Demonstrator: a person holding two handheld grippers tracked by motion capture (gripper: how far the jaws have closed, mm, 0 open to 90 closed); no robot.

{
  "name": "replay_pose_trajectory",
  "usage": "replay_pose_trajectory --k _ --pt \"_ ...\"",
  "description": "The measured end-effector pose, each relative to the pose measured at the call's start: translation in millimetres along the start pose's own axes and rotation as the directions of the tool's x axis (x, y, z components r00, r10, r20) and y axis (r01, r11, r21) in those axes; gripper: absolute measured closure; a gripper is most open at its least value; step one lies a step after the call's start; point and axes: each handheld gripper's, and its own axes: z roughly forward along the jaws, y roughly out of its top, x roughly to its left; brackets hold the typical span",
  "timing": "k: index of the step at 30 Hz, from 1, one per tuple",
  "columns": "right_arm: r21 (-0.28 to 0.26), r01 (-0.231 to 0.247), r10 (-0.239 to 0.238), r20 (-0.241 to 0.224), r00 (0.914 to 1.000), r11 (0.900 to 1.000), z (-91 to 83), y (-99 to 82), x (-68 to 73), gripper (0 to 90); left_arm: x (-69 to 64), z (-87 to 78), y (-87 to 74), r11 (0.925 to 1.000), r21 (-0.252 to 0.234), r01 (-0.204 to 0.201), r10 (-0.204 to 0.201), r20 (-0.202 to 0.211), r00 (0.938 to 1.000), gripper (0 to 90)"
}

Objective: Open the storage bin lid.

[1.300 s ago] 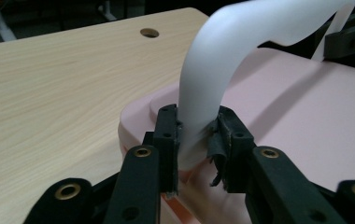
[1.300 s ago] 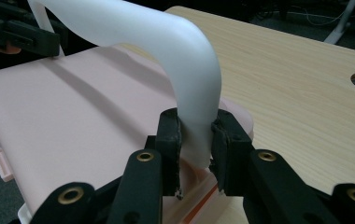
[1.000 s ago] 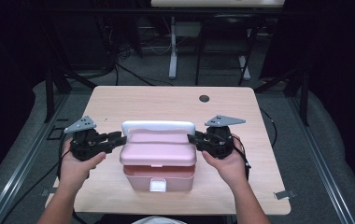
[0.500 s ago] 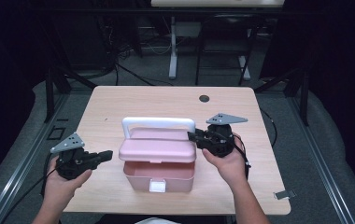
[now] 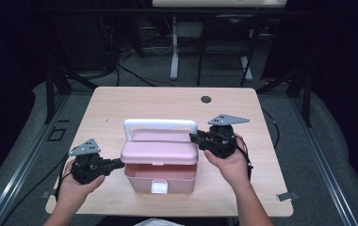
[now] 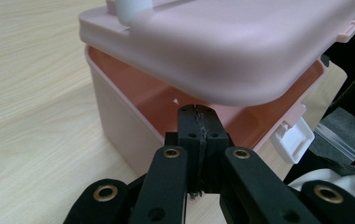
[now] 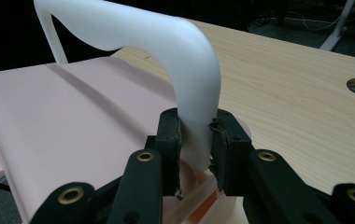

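On the desk (image 5: 120, 108) the pink box (image 5: 160, 176) sits near the front edge, lid (image 5: 160, 150) lifted. The right gripper (image 5: 197, 139) reaches in level, jaws clamped on the white handle (image 5: 160, 124). The left gripper (image 5: 120, 163) sits low by the box's left side, jaws together, nothing between them.

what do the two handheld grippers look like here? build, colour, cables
Both the left gripper and right gripper are matte black, each with two flat linkage arms pinned by brass-coloured rivets and blocky black pads with a rough inner lining. A grey three-cornered plate sits on top of each. A thin black cable trails off the right one. No sleeves show on the forearms.
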Motion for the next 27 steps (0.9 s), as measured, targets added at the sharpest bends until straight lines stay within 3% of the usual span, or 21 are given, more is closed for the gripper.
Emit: replay_pose_trajectory --k 5,9,19,27 --pt "0.005 -0.002 0.002 0.0 1.0 1.0 -0.2 0.0 0.0 73.5 -4.2 8.3 5.3 0.9998 0.002 -0.02 0.02 0.028 0.9994 89.9" --pt "0.004 0.0 0.0 0.006 1.0 1.0 -0.4 -1.2 0.7 73.5 -7.7 12.0 7.3 0.9989 0.015 -0.045 0.044 0.031 0.9985 89.9" --pt "0.008 -0.005 0.005 0.003 1.0 1.0 -1.4 -2.6 0.3 69.8 -12.0 14.4 7.4 0.9982 0.024 -0.055 0.054 0.03 0.9981 89.9" --pt "-0.04 0.002 0.001 0.054 0.9985 0.9992 -24.9 -1.1 4.1 69.1 -13.3 13.0 11.4 0.9971 0.024 -0.072 0.072 0.017 0.9973 89.9"
